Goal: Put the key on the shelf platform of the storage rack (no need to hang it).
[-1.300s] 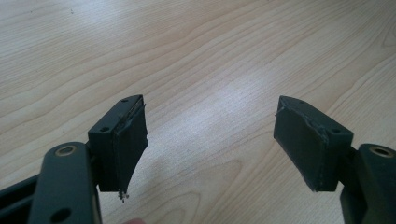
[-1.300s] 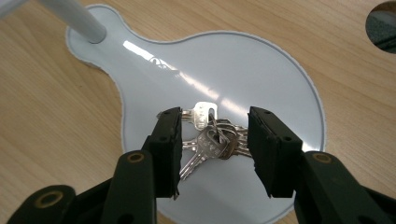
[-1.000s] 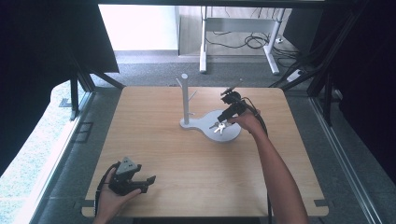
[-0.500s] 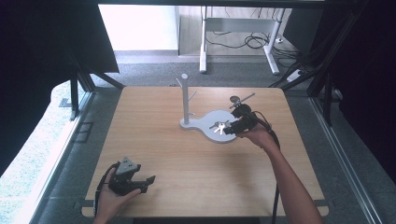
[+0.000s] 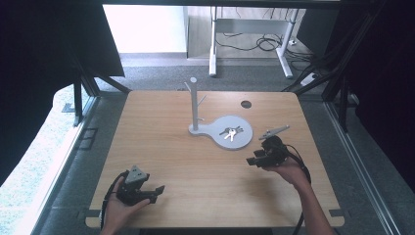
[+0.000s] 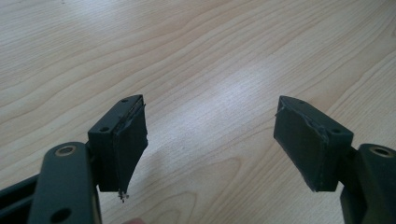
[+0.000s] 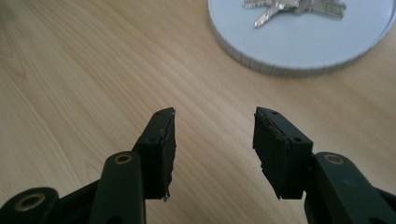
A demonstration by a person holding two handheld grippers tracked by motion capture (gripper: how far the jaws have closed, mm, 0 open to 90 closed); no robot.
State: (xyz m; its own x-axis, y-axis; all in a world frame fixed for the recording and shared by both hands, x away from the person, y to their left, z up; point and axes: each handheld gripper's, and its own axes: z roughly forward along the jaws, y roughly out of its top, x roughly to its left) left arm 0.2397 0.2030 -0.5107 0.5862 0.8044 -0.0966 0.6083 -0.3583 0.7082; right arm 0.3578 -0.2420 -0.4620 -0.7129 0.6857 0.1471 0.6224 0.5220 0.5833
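Two grippers, both empty, on a wooden table [image 5: 205,161].
Keys [image 5: 231,132] lie on the round grey stand base [image 5: 242,139], mid-table; right gripper [image 5: 258,157] near its right edge, jaws apart, having just opened a little further with nothing between; left gripper [image 5: 152,192] at near left, jaws wide.

Layout of the table [image 5: 161,147] from the high view.
A stand [image 5: 195,105] rises near the middle, toward the far edge; its round base plate [image 5: 242,142] spreads to the right, with keys [image 5: 230,132] lying on it. A hole [image 5: 246,104] sits near the far edge, behind the plate. The left gripper [image 5: 147,190] lies by the near left corner; the right gripper [image 5: 258,159] lies just before the plate, toward the right edge.
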